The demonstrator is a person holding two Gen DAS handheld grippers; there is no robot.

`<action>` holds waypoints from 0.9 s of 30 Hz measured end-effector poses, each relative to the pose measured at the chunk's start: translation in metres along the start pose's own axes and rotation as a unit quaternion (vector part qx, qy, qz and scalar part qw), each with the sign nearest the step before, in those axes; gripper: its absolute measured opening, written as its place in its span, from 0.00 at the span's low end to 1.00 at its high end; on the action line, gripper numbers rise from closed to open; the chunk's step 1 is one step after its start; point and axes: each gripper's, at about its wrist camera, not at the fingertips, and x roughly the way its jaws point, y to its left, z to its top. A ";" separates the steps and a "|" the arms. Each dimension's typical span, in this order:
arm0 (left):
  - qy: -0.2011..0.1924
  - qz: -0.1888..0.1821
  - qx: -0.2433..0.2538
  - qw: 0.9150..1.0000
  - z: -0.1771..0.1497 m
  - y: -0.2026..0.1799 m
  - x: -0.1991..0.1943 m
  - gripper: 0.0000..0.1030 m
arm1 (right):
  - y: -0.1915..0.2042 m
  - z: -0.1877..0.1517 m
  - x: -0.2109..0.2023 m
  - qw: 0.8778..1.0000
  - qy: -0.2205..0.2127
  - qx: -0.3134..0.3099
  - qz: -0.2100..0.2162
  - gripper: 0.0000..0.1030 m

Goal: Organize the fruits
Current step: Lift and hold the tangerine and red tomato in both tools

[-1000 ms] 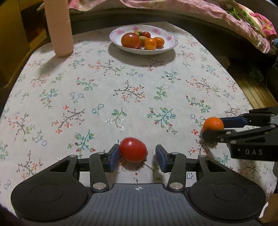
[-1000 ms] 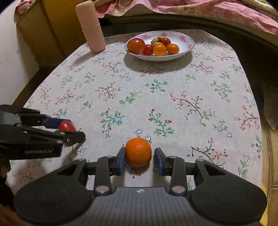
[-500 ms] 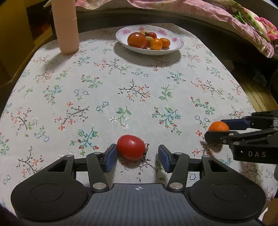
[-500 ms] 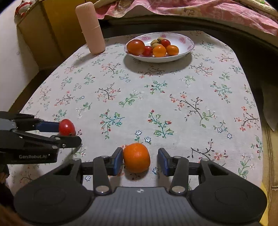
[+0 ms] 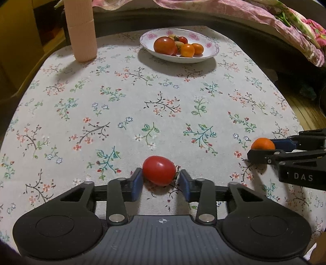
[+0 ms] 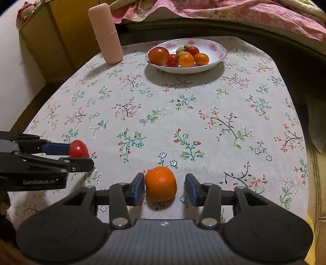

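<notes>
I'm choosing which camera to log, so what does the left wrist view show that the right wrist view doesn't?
Left wrist only: wooden floor past the floral tablecloth, the right tool's DAS lettering. Right wrist only: a red-and-white figurine on the yellow cabinet, the pink ribbed cylinder's rounded top, the left tool's GenRobot lettering. Both: that tablecloth, white flowered plate of fruit, red oval tomato between the left tool's jaws, round orange mandarin between the right tool's; both tools have just been closing.

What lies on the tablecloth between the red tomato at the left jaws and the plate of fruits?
Nothing. In the left wrist view, only bare flowered tablecloth stretches from the red tomato to the plate; the pink cylinder stands off to the side.
</notes>
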 end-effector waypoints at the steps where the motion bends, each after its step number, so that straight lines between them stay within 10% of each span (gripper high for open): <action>1: 0.000 -0.002 -0.001 1.000 0.000 0.000 0.000 0.44 | 0.000 0.000 0.000 1.000 0.000 0.000 -0.005 0.38; 27: -0.028 -0.016 0.008 0.999 0.030 -0.017 -0.001 0.43 | 0.011 0.023 -0.004 1.000 -0.014 0.018 0.020 0.32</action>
